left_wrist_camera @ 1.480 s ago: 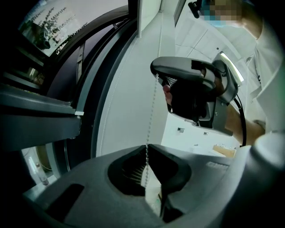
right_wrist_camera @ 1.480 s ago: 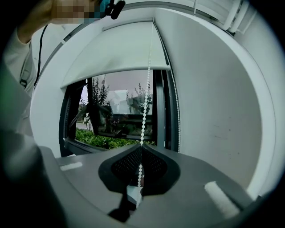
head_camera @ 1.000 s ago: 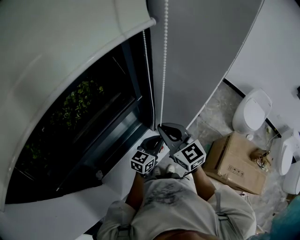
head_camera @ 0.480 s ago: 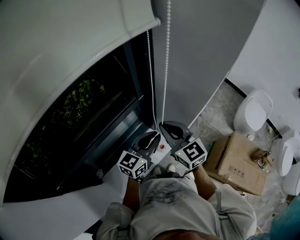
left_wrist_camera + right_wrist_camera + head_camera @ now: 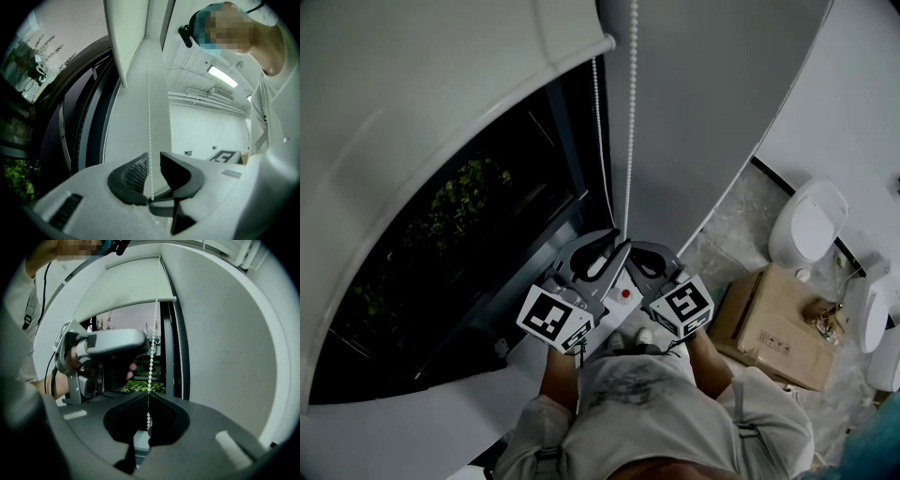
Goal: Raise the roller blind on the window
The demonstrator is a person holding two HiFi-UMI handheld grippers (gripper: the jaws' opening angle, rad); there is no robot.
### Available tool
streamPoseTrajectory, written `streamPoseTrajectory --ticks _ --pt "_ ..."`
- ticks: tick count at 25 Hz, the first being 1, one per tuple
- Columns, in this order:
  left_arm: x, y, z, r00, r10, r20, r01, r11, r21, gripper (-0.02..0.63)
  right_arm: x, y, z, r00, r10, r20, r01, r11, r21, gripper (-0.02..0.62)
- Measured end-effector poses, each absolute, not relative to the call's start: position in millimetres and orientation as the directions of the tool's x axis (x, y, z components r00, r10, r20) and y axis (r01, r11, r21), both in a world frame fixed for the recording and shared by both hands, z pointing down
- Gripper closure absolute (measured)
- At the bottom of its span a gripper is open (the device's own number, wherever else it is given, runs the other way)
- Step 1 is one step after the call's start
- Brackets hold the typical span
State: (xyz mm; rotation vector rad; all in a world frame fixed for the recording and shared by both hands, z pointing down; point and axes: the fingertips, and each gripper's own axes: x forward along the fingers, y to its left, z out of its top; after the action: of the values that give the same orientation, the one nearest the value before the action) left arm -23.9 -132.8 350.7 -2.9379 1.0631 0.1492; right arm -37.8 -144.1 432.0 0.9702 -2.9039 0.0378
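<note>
Our right claw point(image 5: 146, 404) is pinched shut on the white beaded pull cord point(image 5: 152, 333), which hangs vertically. Our left claw point(image 5: 152, 164), jaws apart, straddles the same strand just above, nearer the half-lowered pale grey roller blind point(image 5: 441, 103).

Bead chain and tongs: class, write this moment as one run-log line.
left tongs: open, astride bead chain | right tongs: shut on bead chain | roller blind: partly raised
</note>
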Motion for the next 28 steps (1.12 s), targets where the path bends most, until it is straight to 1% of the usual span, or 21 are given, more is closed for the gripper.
streamPoseTrajectory --ticks 9,10,11,12,18,28 --pt "-13 -144 296 0.755 -0.626 -0.195 -0.643 -0.765 -0.037 0.526 -42 -139 429 -0.807 -0.585 0.082 -0.587 0.810 -0.003 0.584" --pt "-12 -145 293 0.752 -0.628 -0.201 -0.648 -0.761 -0.042 0.533 -43 -138 429 -0.808 -0.583 0.082 -0.585 0.811 -0.003 0.584" --pt "-12 -146 290 0.746 -0.634 -0.204 -0.654 -0.755 -0.047 0.555 -43 -138 430 -0.809 -0.582 0.081 -0.584 0.812 -0.004 0.584" --pt "-13 -146 289 0.741 -0.640 -0.205 -0.661 -0.749 -0.050 0.580 -43 -137 430 -0.810 -0.581 0.081 -0.583 0.813 -0.004 0.584" --pt "-16 -144 292 0.731 -0.652 -0.199 -0.672 -0.739 -0.046 0.586 -43 -135 432 -0.810 -0.581 0.084 -0.583 0.813 0.003 0.584" --pt "-13 -149 336 0.737 -0.664 -0.127 -0.668 -0.744 0.021 0.586 -41 -140 475 -0.795 -0.578 0.185 -0.589 0.808 -0.002 0.584"
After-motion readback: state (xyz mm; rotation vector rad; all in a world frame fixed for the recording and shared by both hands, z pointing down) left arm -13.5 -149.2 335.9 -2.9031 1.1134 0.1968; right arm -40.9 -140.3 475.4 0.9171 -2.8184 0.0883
